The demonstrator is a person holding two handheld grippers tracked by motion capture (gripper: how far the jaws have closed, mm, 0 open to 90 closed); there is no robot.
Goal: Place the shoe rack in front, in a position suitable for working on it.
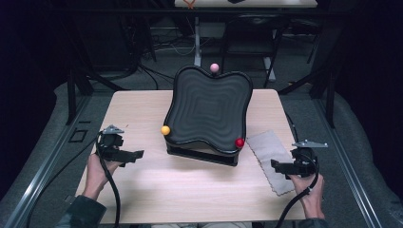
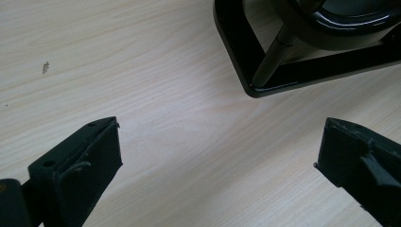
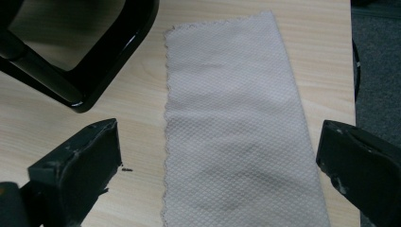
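A black wavy tray (image 1: pixel 209 109) with ridged rings stands tilted on a black frame base (image 1: pixel 202 154) in the middle of the table. Yellow (image 1: pixel 165 130), red (image 1: pixel 239 142) and pink (image 1: pixel 214 68) balls sit at its corners. A grey cloth (image 1: pixel 272 159) lies flat right of the base. My left gripper (image 1: pixel 138 154) is held open over bare wood left of the base (image 2: pixel 265 82). My right gripper (image 1: pixel 275 165) hangs open above the cloth (image 3: pixel 236 123), nothing between its jaws.
The light wooden table (image 1: pixel 142 109) has open wood at front and left. Its right edge (image 3: pixel 352 56) runs close beside the cloth. Dark floor, cables and stand legs surround the table, and another table (image 1: pixel 247 4) stands at the back.
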